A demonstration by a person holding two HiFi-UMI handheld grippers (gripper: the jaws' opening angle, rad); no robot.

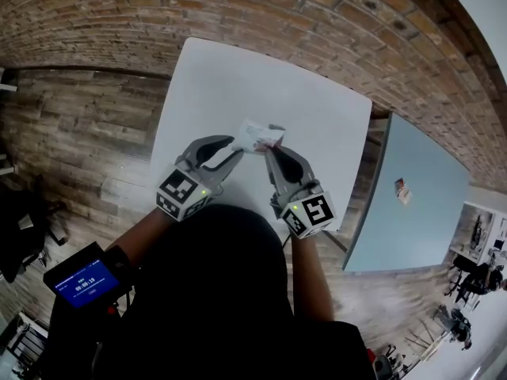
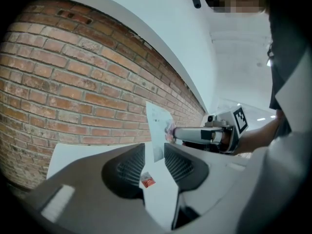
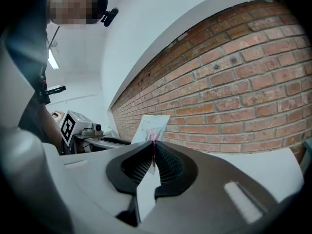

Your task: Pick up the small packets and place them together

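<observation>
A white packet with pink print hangs over the white table. My right gripper is shut on its pink end, and the sheet sticks up past the tips as a pale packet. My left gripper is open. In the left gripper view the packet stands edge-on between the spread jaws with a gap on each side. A small red packet lies on the table below them. The right gripper reaches in from the right there.
A brick wall runs behind the table. A pale blue table stands to the right with a small item on it. Wooden floor lies to the left. The person's dark torso fills the lower head view.
</observation>
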